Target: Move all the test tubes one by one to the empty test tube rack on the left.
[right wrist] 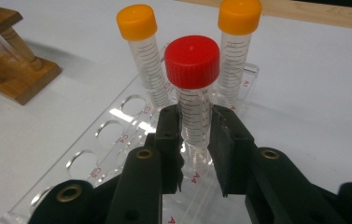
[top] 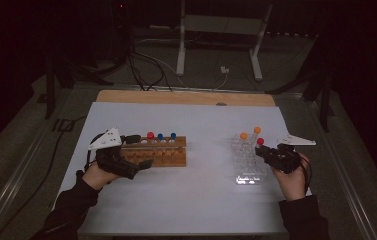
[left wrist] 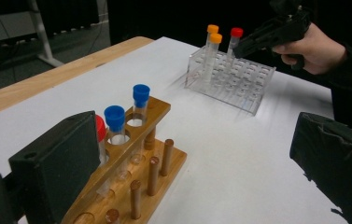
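- I see the red-capped tube [right wrist: 193, 100], clear plastic with printed scale marks, standing upright in the clear rack [right wrist: 94, 161], in a hole at the rack's right edge, cap on.
- Two orange-capped tubes [right wrist: 142, 56] stand upright just behind it, toward the rack's far end.

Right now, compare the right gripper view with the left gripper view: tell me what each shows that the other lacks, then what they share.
Right gripper view alone: the right gripper's jaws closed on the red-capped tube below its cap, and the printed graduations on the tube.

Left gripper view alone: two blue-capped tubes standing in the wooden rack, the left gripper's jaws standing wide apart with nothing between them, and the person's right hand.

Both: the clear plastic rack, the two orange-capped tubes in it, the red-capped tube, the white table surface.
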{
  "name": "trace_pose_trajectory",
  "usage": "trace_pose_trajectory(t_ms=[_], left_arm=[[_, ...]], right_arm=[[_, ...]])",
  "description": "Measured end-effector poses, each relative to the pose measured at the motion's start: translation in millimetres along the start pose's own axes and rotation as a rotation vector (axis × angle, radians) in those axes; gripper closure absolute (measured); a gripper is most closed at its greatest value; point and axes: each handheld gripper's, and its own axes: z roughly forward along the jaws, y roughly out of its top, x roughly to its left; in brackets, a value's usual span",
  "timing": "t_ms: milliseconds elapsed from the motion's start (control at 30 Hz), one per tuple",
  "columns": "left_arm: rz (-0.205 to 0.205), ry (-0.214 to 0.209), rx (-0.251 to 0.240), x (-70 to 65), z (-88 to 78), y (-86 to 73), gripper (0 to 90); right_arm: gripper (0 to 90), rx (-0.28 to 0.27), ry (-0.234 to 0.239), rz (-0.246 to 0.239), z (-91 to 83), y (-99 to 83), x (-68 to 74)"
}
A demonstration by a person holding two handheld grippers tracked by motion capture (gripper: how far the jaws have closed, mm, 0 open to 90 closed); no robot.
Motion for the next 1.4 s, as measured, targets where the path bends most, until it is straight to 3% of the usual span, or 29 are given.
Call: trace_pose_trajectory(t_ms=[333, 500, 867, 1100, 1400], left_arm=[[-0.002, 0.003, -0.003, 0.3, -1.3, 0.8, 2.4], [0.001, 0.000, -0.004, -0.6, -2.0, 2.0, 2.4], [0.001, -0.004, -0.009, -1.0, -2.6, 3.6, 2.4], [0.010, -0.019, -0.005, -4.6, 0.1, 5.5, 2.5], [0.007, -0.053, -0.027, -11.5, 5.2, 7.8, 2.7]], right_arm=[[75.5, -0.026, -0.037, -0.049, -8.2, 5.9, 4.6], [75.5, -0.055, -0.063, -0.088, -21.5, 14.2, 10.5], [75.5, -0.157, -0.077, -0.113, -56.0, 30.7, 20.5], [75.5, -0.188, 0.001, -0.134, -63.7, 38.7, 37.6], [75.5, -0.159, 0.165, -0.194, -46.8, 41.5, 80.3]])
